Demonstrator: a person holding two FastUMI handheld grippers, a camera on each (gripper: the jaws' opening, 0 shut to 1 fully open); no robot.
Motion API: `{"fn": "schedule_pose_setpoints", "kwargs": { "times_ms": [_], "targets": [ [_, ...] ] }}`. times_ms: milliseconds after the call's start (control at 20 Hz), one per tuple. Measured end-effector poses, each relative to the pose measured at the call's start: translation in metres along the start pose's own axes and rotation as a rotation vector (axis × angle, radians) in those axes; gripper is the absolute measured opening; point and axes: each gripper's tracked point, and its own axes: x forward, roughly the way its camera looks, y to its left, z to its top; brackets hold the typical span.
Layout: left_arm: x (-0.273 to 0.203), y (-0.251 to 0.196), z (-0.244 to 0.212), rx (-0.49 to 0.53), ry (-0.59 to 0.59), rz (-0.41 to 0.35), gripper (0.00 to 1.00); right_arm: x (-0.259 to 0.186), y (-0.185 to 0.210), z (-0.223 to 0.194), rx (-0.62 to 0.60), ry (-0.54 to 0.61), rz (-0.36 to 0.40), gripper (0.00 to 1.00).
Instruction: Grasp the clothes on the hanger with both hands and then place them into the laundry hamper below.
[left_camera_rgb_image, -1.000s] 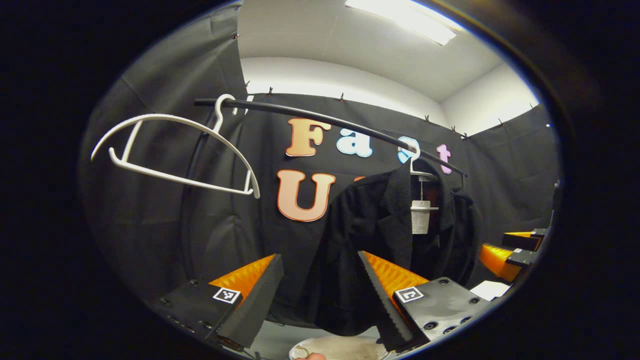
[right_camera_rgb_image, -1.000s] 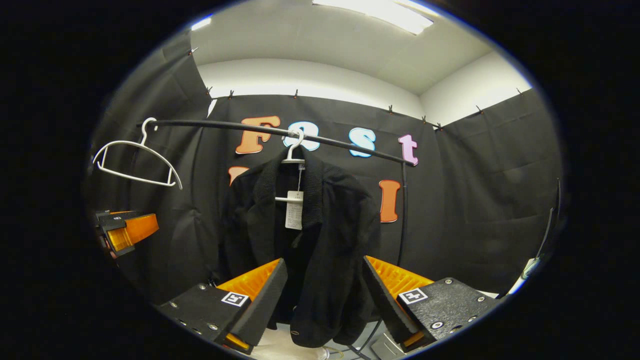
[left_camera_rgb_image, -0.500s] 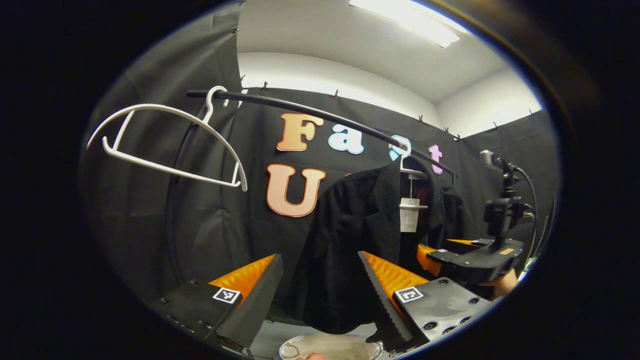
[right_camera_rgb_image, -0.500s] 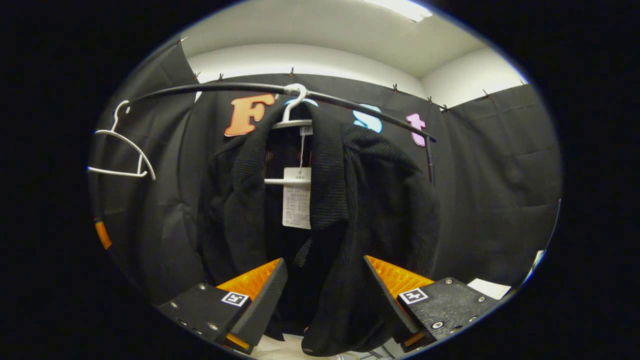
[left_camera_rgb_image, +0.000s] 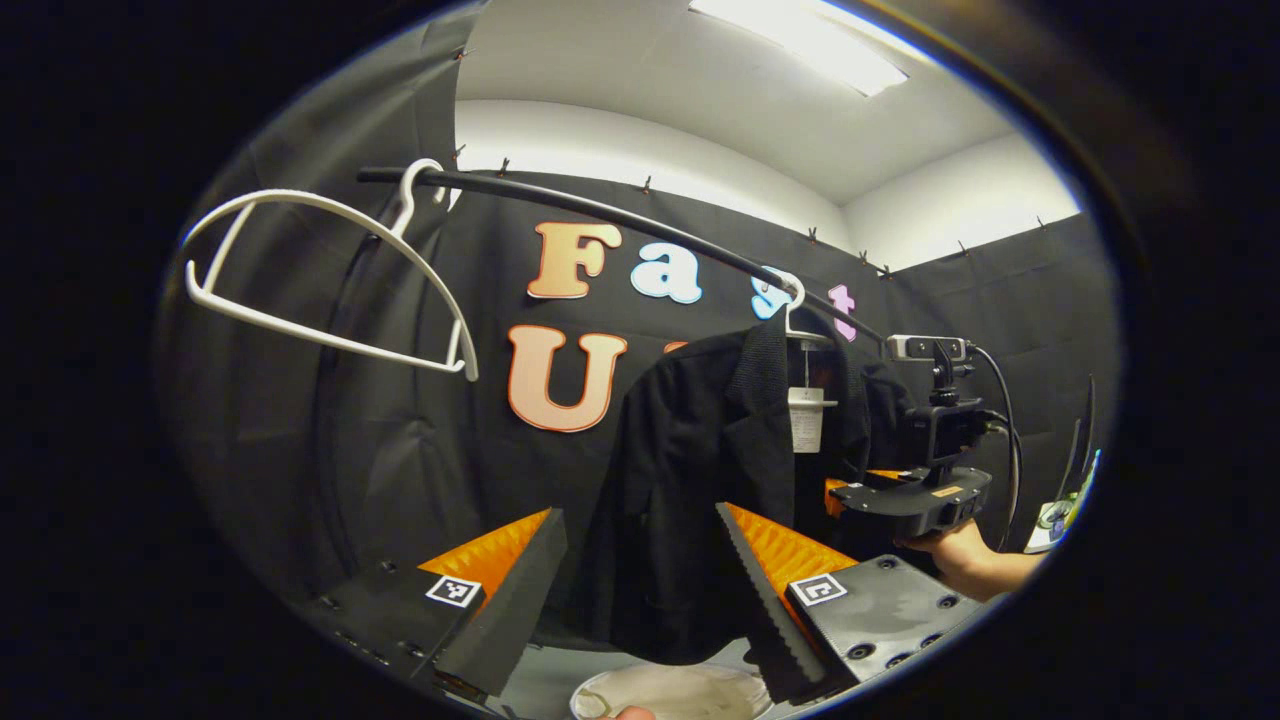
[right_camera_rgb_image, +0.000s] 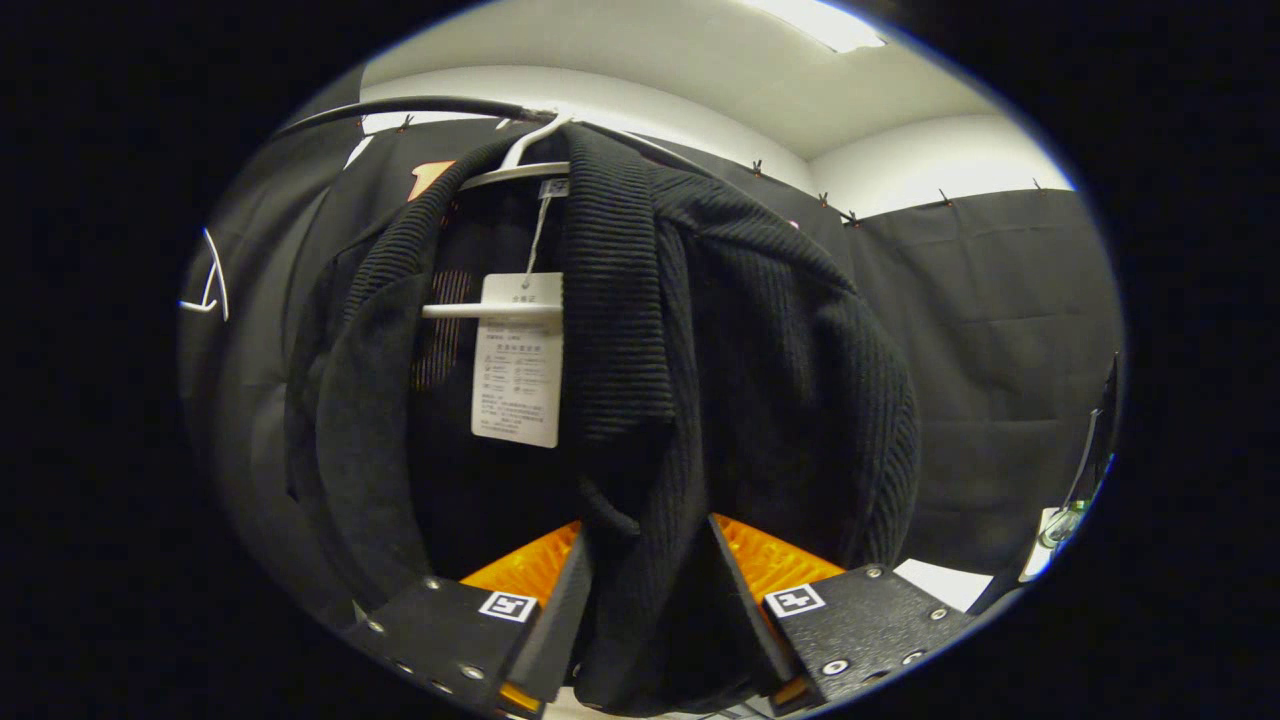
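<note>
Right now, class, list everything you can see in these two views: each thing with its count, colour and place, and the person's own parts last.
Jacket: one, black, hanging on a hanger on the rail.
Paper tag: one, white, dangling inside the jacket's open front.
Jacket's hanger: one, white, hooked on the rail.
Empty hanger: one, white, at the rail's left end.
Rail: one, black, running across the cloth wall.
Hamper: one, pale rim, low down under the jacket.
Ceiling light: one, white, overhead.
Left gripper: open, short of the jacket.
Right gripper: fingers either side of the jacket's front fabric; contact unclear.
Hand: one, holding the right gripper.
</note>
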Motion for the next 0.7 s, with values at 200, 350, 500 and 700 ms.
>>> {"fn": "schedule_pose_setpoints", "kwargs": {
  "times_ms": [200,350,500,700],
  "targets": [
    [0.05,-0.045,-0.013,-0.07,0.0,-0.047,0.96,-0.006,-0.013,0.008,0.027,-0.033,0.03,0.32],
    [0.087,-0.086,-0.034,-0.105,0.027,-0.079,1.0,-0.013,-0.016,0.012,0.021,-0.054,0.098,0.15],
    [0.117,-0.117,-0.05,-0.093,0.022,-0.083,0.96,-0.016,-0.021,0.014,0.011,-0.068,0.16,0.1],
    [0.153,-0.135,-0.065,-0.034,-0.006,-0.029,1.0,-0.014,-0.023,0.013,0.041,-0.068,0.23,0.05]
  ]
}}
